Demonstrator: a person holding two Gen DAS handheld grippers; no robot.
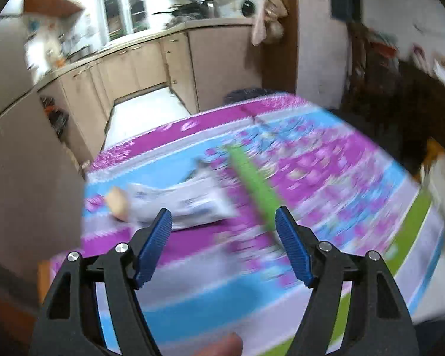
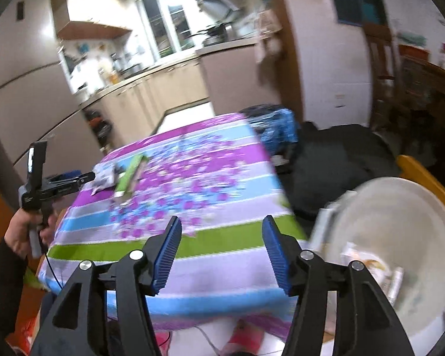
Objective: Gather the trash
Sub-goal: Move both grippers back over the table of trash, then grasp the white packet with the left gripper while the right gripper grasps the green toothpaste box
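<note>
My left gripper has its fingers spread wide with nothing between them, aimed at the trash lying toward the far left part of the tabletop, which is covered in a striped, flowered cloth. Closest to me there is a crumpled white wrapper with dark print; touching its left end is a small tan scrap, too blurred to name. Just beside the wrapper on the right lies a long green packet, running away from me toward the far edge.

My right gripper is wide open and empty too, hanging over the near edge of the tabletop, well apart from the trash. Off that edge to my right sits a pale round bin with a few scraps already inside.

The wrapper looks light, thin and soft, so I judge it will crush and not resist; I would pinch it across its bunched middle, where a fold gives the fingers something to bite. The green packet seems stiffer and slick, best taken across its narrow width near one end.
</note>
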